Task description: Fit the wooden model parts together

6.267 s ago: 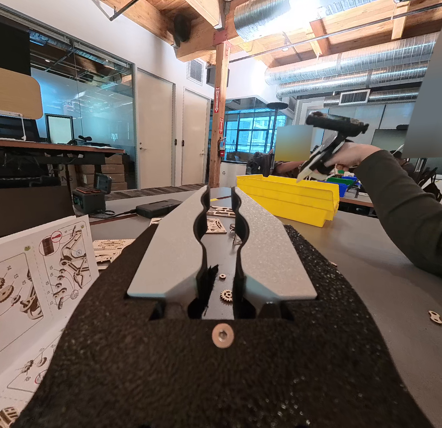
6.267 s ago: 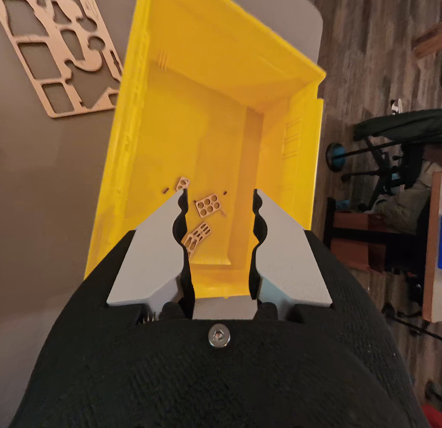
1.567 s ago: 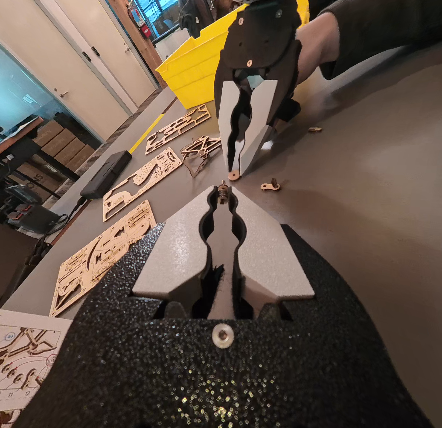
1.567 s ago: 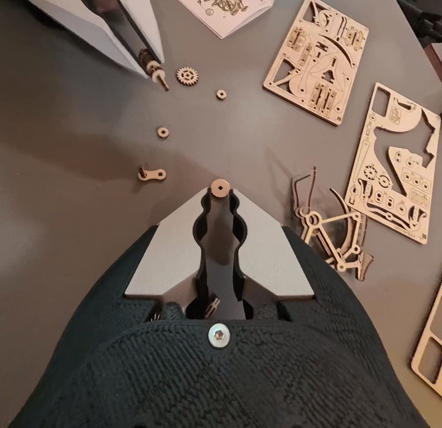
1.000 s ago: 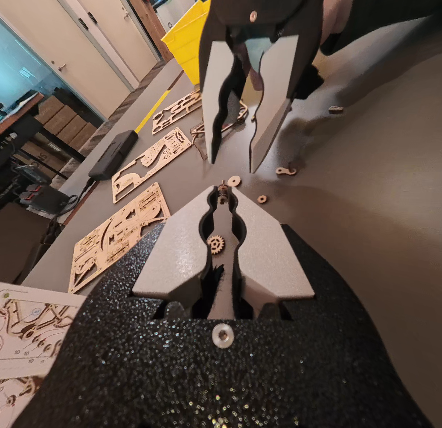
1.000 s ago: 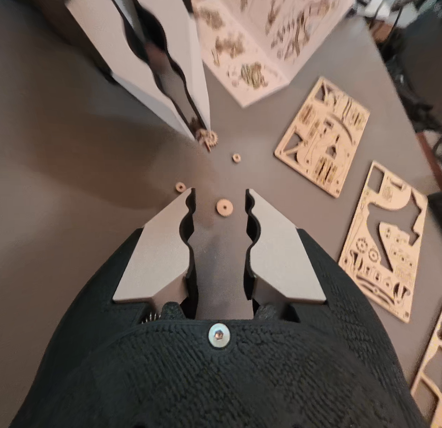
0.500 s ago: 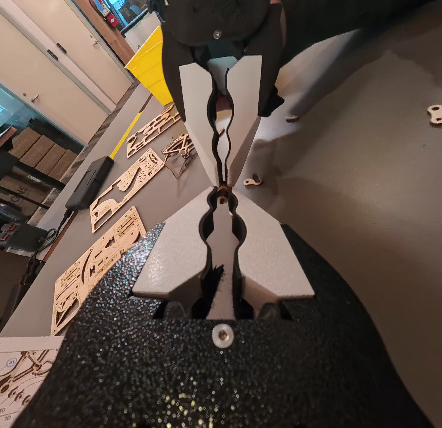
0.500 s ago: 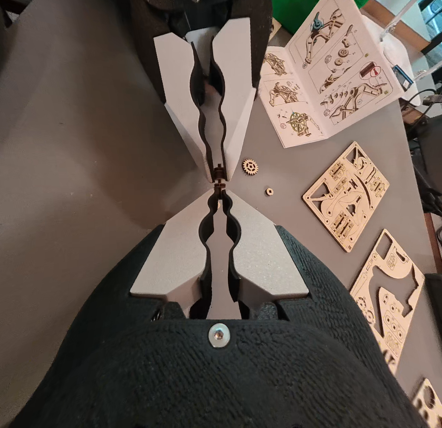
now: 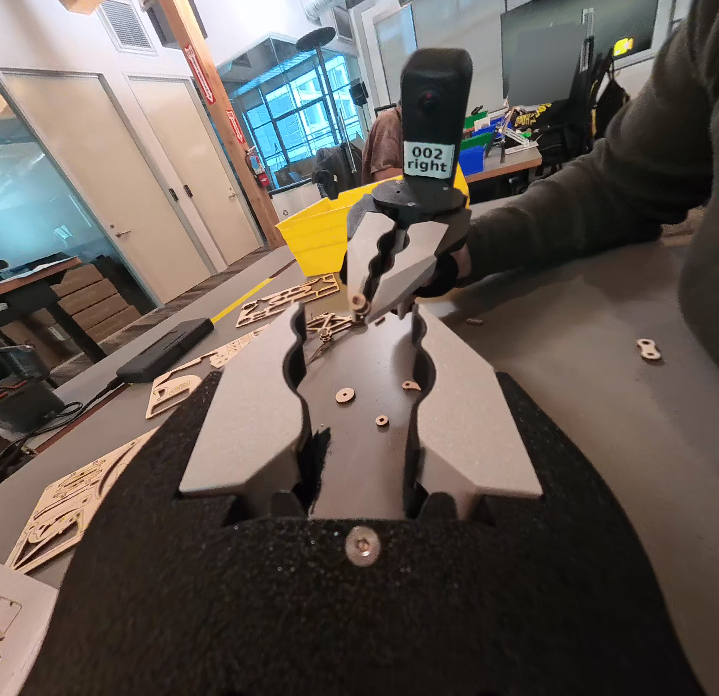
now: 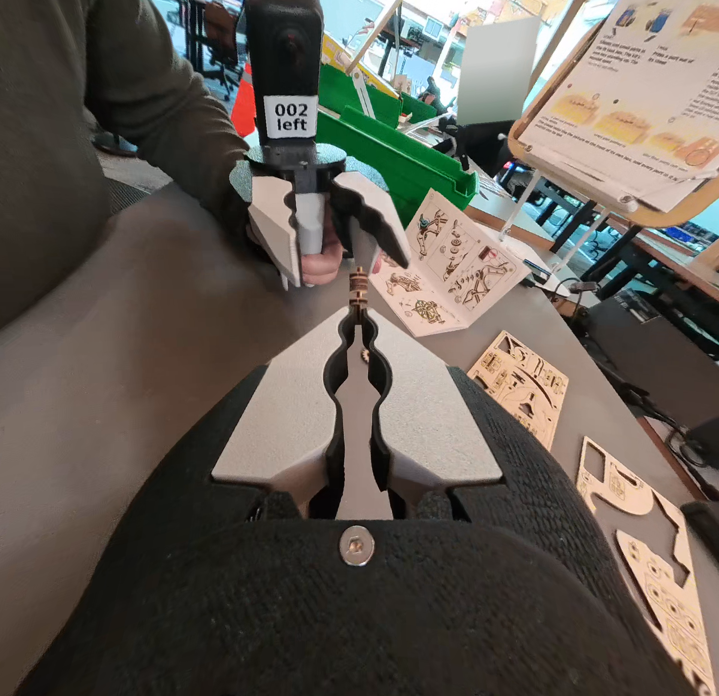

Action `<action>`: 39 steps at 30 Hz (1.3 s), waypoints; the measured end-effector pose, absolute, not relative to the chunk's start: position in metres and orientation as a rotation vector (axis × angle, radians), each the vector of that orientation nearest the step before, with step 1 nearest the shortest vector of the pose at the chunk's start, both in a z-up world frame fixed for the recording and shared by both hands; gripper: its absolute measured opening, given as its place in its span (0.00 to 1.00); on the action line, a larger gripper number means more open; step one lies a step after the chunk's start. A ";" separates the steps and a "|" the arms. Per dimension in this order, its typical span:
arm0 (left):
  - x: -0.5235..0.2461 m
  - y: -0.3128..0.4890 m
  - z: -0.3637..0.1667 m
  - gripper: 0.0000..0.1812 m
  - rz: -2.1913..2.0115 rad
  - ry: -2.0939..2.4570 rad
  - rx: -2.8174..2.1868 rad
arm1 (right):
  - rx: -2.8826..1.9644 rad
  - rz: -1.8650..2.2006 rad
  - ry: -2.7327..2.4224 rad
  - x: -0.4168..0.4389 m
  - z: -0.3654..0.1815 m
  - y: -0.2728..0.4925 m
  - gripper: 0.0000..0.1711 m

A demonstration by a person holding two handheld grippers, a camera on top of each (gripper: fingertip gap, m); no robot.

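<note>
Wooden axle stack (image 10: 358, 290), small discs on a pin, is clamped upright at the tips of the right gripper (image 10: 358, 314), while the left gripper (image 9: 356, 321), jaws wide apart and empty, probably waits to take a loose washer (image 9: 345, 396) from the table (image 9: 583, 385).

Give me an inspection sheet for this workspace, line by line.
Surface: grey table, matte, no spills seen.
Job's things: small stacked wooden assembly pinched upright at the right gripper tips; cut-out wooden sheets lie flat; loose wooden washer on the table.
Clutter: open instruction booklet; yellow bin; green bin.
Grippers: left gripper open, empty; right shut on the assembly.
Cables: a cord runs from the black box off the table edge.
Surroundings: office doors, other desks, a person at the back.
</note>
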State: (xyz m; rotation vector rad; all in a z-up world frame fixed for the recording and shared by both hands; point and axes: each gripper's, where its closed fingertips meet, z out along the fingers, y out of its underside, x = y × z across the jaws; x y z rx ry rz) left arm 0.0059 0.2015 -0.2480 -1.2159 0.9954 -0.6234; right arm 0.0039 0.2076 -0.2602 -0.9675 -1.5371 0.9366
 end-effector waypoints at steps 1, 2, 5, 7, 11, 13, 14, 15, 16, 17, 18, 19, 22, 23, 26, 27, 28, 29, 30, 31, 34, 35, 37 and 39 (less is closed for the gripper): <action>0.007 0.200 -0.250 0.29 -0.627 1.008 -1.214 | -0.960 0.928 -1.529 0.004 -0.261 0.208 0.00; 0.008 0.200 -0.252 0.29 -0.631 1.018 -1.213 | -0.947 0.925 -1.522 0.003 -0.261 0.208 0.00; 0.009 0.198 -0.252 0.27 -0.627 1.033 -1.193 | -0.910 0.889 -1.509 0.004 -0.260 0.208 0.00; 0.007 0.198 -0.252 0.26 -0.618 1.036 -1.185 | -0.883 0.852 -1.496 0.004 -0.260 0.208 0.00; 0.007 0.199 -0.254 0.23 -0.618 1.046 -1.199 | -0.838 0.797 -1.476 0.005 -0.258 0.209 0.00; 0.007 0.199 -0.254 0.22 -0.617 1.044 -1.200 | -0.823 0.774 -1.449 0.007 -0.256 0.211 0.00; 0.006 0.199 -0.253 0.22 -0.615 1.043 -1.199 | -0.816 0.764 -1.431 0.008 -0.254 0.213 0.00; 0.006 0.199 -0.253 0.21 -0.615 1.042 -1.198 | -0.813 0.752 -1.409 0.010 -0.252 0.215 0.00; 0.006 0.199 -0.253 0.21 -0.616 1.042 -1.197 | -0.813 0.736 -1.386 0.011 -0.249 0.218 0.00; 0.006 0.199 -0.253 0.21 -0.616 1.044 -1.197 | -0.811 0.717 -1.363 0.012 -0.247 0.221 0.00; 0.006 0.199 -0.253 0.20 -0.615 1.044 -1.197 | -0.809 0.700 -1.344 0.013 -0.245 0.223 0.00; 0.006 0.199 -0.253 0.20 -0.612 1.044 -1.196 | -0.808 0.685 -1.327 0.014 -0.244 0.225 0.00; 0.006 0.200 -0.253 0.19 -0.604 1.041 -1.193 | -0.803 0.661 -1.302 0.015 -0.243 0.228 0.00; 0.005 0.200 -0.253 0.19 -0.604 1.037 -1.193 | -0.803 0.657 -1.302 0.015 -0.244 0.228 0.00; 0.003 0.202 -0.251 0.18 -0.609 1.018 -1.195 | -0.804 0.660 -1.309 0.014 -0.246 0.228 0.00; 0.002 0.203 -0.250 0.18 -0.609 1.006 -1.194 | -0.804 0.662 -1.314 0.013 -0.246 0.227 0.00; 0.001 0.204 -0.248 0.17 -0.608 0.989 -1.193 | -0.803 0.667 -1.320 0.013 -0.247 0.226 0.00; -0.002 0.206 -0.245 0.17 -0.605 0.964 -1.190 | -0.801 0.671 -1.324 0.013 -0.248 0.225 0.00; -0.004 0.208 -0.241 0.17 -0.603 0.936 -1.181 | -0.797 0.676 -1.331 0.012 -0.248 0.224 0.00; -0.006 0.208 -0.238 0.17 -0.607 0.918 -1.170 | -0.792 0.682 -1.338 0.012 -0.249 0.223 0.00; -0.006 0.208 -0.237 0.16 -0.622 0.912 -1.167 | -0.771 0.708 -1.363 0.011 -0.251 0.217 0.00; -0.006 0.207 -0.238 0.15 -0.625 0.919 -1.167 | -0.766 0.714 -1.370 0.010 -0.251 0.215 0.00; -0.004 0.205 -0.240 0.12 -0.636 0.940 -1.162 | -0.762 0.714 -1.385 0.010 -0.253 0.214 0.00; -0.003 0.203 -0.239 0.08 -0.638 0.949 -1.152 | -0.756 0.709 -1.401 0.009 -0.255 0.212 0.00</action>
